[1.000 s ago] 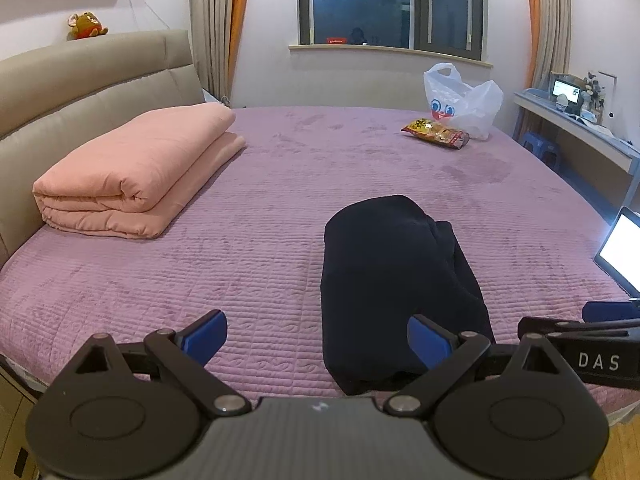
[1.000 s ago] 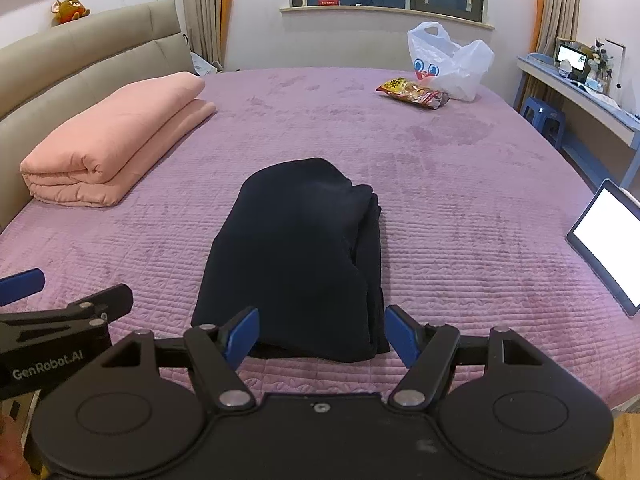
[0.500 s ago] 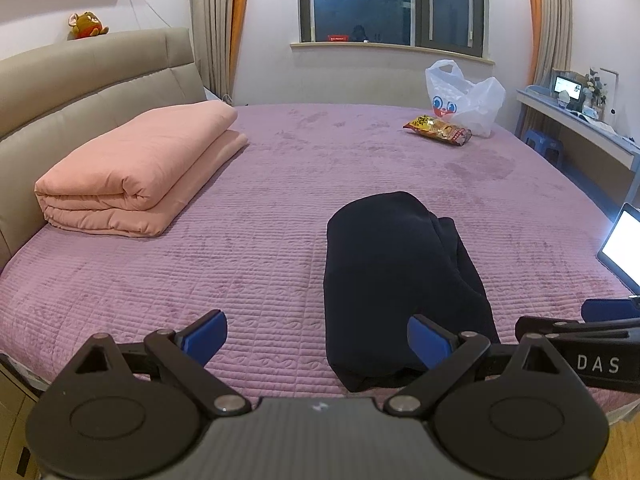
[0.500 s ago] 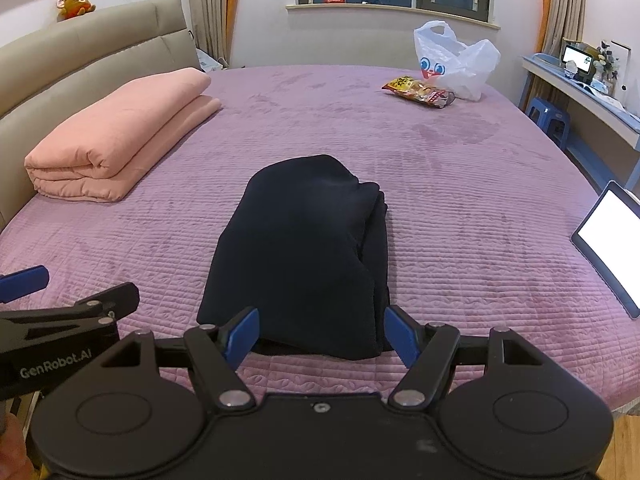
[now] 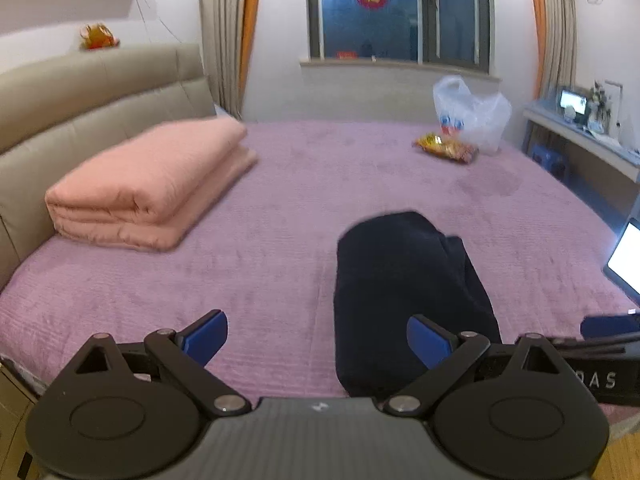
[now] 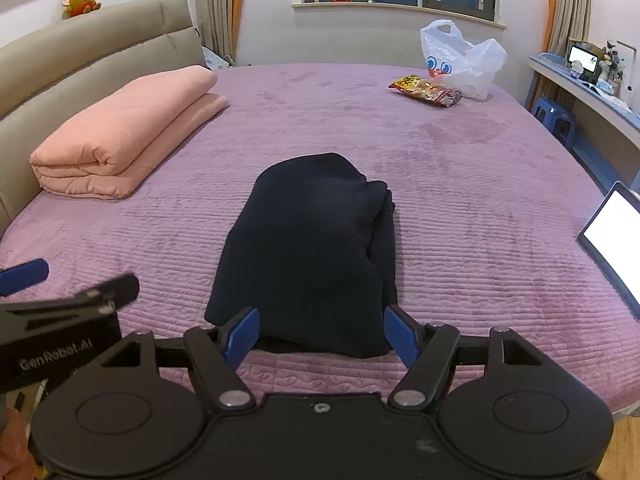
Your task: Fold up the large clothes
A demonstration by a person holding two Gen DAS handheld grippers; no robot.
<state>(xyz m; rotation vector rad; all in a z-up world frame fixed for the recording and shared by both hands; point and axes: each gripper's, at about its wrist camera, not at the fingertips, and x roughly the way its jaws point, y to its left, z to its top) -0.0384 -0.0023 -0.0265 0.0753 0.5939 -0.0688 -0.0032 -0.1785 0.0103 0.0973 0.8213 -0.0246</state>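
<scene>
We see the dark folded garment (image 6: 316, 248) lying as a compact bundle on the near middle of the purple bedspread (image 6: 460, 184), its near edge close to the bed's near side. Our right gripper (image 6: 320, 334) hangs just short of that edge, its blue pads spread wide and holding nothing. Our left gripper (image 5: 318, 338) sits left of the garment (image 5: 404, 284), likewise spread and empty. A folded pink quilt (image 6: 124, 132) rests far left by the headboard (image 6: 92, 64); a plastic bag (image 6: 460, 60) and snack packet (image 6: 426, 90) lie far right.
</scene>
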